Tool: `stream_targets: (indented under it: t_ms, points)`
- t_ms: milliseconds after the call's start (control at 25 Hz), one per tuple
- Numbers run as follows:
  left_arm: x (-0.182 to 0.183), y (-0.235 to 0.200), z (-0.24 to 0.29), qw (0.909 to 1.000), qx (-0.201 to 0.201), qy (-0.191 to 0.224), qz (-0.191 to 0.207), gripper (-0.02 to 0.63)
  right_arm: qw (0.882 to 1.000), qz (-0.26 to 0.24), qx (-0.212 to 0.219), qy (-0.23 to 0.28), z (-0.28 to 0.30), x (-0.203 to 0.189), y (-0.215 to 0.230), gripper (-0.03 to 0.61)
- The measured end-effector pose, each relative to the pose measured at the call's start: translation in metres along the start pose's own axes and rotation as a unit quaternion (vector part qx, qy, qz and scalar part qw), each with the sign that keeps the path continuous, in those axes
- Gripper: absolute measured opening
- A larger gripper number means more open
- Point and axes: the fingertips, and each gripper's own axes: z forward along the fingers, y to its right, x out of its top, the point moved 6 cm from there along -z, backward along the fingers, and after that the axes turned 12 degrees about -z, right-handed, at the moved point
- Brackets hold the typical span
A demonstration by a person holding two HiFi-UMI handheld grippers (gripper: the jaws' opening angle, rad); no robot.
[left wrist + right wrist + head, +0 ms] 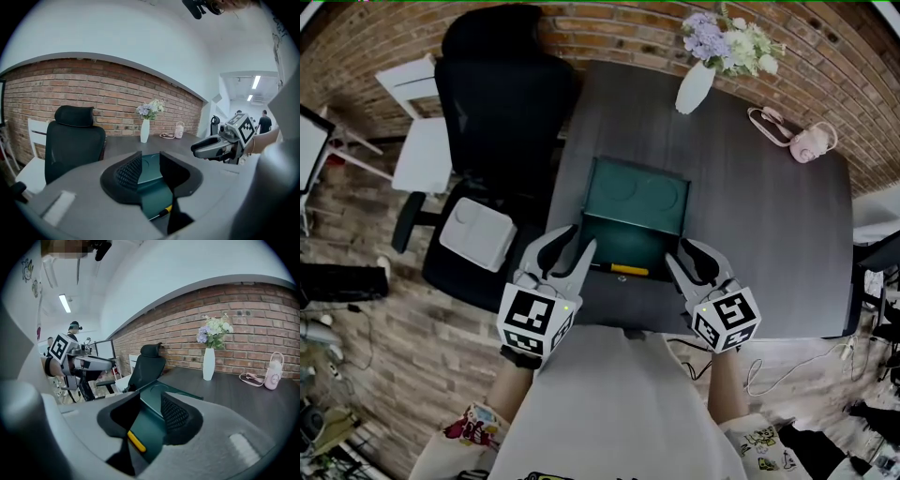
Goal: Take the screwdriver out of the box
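The screwdriver [621, 269] lay along the near edge of the open green box [637, 192] on the table [769, 234], apparently still inside. The left tongs [579, 239] and right tongs [678, 249] flanked it, both spread apart and empty.

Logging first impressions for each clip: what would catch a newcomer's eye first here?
On the dark table sits an open green box, a yellow-handled screwdriver at its near edge. The left gripper and right gripper flank that edge, fingers apart and empty. A white vase of flowers stands at the far edge.
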Motion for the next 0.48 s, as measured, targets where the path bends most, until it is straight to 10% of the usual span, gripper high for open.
stream_targets:
  t_ms: [480]
  points:
    - [-0.015, -0.007, 0.003, 0.9996, 0.007, -0.022, -0.013, 0.121, 0.995, -0.038, 0.082, -0.038, 0.040, 0.001, 0.000, 0.140]
